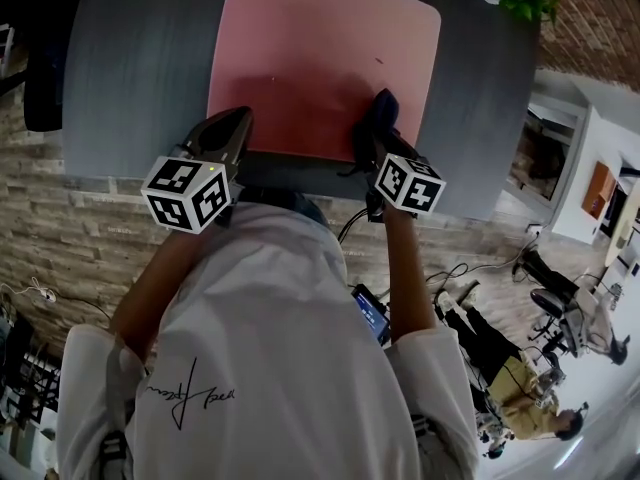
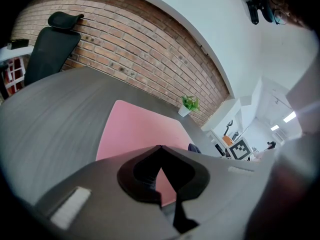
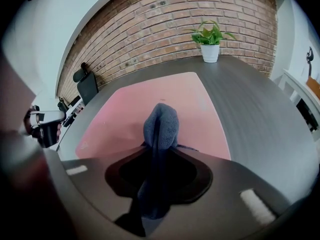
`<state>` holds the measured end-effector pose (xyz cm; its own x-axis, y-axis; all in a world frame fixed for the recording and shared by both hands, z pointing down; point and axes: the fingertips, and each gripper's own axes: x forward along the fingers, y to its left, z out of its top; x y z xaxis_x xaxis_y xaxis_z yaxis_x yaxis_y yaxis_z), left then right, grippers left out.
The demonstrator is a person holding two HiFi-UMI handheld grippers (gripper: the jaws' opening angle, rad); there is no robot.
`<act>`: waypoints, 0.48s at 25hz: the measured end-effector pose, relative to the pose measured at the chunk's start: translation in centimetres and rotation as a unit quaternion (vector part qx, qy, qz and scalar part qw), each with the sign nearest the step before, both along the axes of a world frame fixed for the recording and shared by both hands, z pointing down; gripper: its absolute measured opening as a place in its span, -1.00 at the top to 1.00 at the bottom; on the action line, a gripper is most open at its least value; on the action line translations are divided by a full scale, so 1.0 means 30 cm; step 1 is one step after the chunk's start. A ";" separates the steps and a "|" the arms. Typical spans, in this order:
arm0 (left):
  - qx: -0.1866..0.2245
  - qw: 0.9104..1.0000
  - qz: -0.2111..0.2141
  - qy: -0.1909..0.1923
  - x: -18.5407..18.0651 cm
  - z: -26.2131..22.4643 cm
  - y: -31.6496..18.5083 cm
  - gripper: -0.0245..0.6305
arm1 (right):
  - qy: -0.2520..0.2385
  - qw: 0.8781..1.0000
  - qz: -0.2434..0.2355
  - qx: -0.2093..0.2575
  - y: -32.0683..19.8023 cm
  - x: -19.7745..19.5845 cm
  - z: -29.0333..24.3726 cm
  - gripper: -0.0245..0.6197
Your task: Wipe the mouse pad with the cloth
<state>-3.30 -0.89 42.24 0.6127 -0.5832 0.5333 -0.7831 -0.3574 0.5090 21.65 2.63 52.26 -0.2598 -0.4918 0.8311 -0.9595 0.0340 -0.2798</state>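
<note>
Head view: I count one pink mouse pad (image 1: 320, 53) lying on one grey table (image 1: 130, 68), and two hand-held grippers at the pad's near edge, the left hand-held gripper (image 1: 238, 123) and the right hand-held gripper (image 1: 378, 133). One dark blue cloth (image 1: 386, 100) stands bunched at the right one's tip, over the pad's near right part.

Left gripper view: I see its two jaws pressed together with nothing between them. One potted plant (image 2: 189, 104) and one black chair (image 2: 50, 49) stand at the far side.

Right gripper view: I see its two jaws pinching the cloth, which sticks out over the pad.
</note>
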 end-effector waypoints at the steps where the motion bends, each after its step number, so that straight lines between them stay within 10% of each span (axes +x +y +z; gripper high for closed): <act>1: 0.000 1.000 -0.001 0.001 -0.005 0.002 -0.003 0.91 | 0.000 1.000 0.000 0.000 -0.003 -0.007 0.001 0.60; 12: -0.008 0.999 -0.025 0.019 -0.049 0.015 0.019 0.88 | -0.004 1.000 -0.012 0.000 -0.001 -0.077 0.003 0.60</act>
